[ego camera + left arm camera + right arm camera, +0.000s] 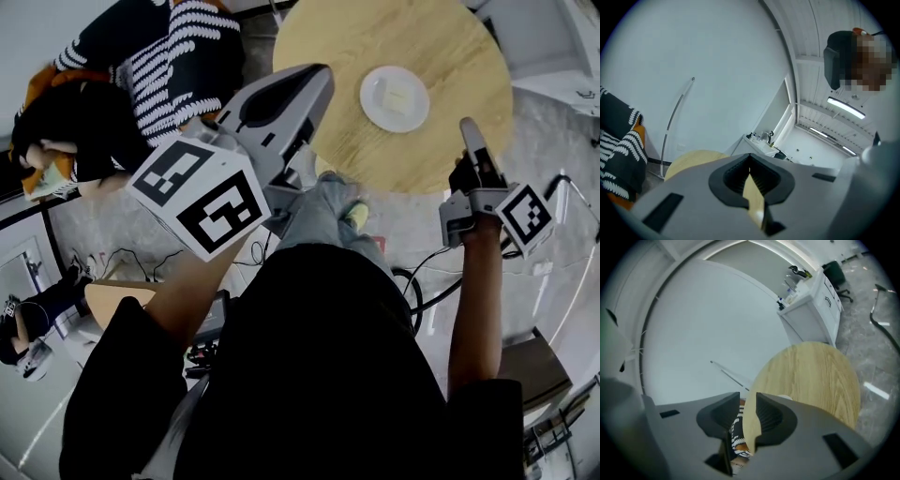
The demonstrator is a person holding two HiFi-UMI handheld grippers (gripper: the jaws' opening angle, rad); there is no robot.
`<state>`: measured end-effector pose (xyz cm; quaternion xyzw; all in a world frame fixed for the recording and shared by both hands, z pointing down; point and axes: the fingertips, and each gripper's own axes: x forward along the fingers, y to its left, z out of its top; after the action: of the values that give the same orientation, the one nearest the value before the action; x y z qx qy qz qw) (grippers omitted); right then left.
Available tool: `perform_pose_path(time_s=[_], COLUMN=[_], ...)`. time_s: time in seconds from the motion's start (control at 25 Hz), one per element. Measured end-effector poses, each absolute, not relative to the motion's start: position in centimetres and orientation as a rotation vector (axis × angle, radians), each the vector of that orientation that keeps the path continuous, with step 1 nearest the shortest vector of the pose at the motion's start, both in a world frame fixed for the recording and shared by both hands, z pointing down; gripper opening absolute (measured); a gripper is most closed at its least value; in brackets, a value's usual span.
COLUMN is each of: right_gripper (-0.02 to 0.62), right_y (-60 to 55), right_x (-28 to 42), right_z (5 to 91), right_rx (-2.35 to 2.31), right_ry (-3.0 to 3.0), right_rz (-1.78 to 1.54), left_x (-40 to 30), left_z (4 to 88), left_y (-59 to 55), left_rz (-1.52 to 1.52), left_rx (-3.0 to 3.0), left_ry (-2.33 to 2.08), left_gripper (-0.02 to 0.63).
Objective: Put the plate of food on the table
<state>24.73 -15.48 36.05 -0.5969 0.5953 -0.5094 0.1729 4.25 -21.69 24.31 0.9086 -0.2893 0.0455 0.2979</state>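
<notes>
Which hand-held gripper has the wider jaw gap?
The right hand-held gripper: an even, empty gap between its jaws. On the left hand-held gripper the jaws meet at the tips.

Grey left gripper, right gripper, black-and-white marker cubes, black short-sleeved top

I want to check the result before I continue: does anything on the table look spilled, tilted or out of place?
Nothing stands out. The plate lies flat on the table, the food sits on it, and no spill shows. The right tongs are open and empty.
</notes>
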Motion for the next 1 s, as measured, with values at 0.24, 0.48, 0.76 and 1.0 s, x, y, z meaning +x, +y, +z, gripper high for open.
perform_pose_path(time_s=[0.24,0.48,0.76,1.0], right_gripper=[0.074,0.009,0.009,0.009], right_y=[-11.4,-8.4,-4.7,-2.0], right_x=[25.3,23.6,19.9,16.8], right_z=[26.7,21.9,17.7,16.9], right_rx=[-1.704,-1.720,-1.823,-1.850], right_ry=[1.835,1.971,2.252,2.353], right_rz=[-1.209,-1.026,-0.695,-0.581], left_x=[4.5,2.8,0.3,-1.6], left_z=[18.3,16.0,14.7,14.2], left_y=[-16.9,-13.3,-9.2,-6.6], left_rz=[0.011,-0.038,-0.003,0.004], left_rx=[2.493,2.536,2.586,2.629], left_ry=[-0.793,-0.815,-0.889,-0.935], left_gripper=[0.009,0.008,0.009,0.008])
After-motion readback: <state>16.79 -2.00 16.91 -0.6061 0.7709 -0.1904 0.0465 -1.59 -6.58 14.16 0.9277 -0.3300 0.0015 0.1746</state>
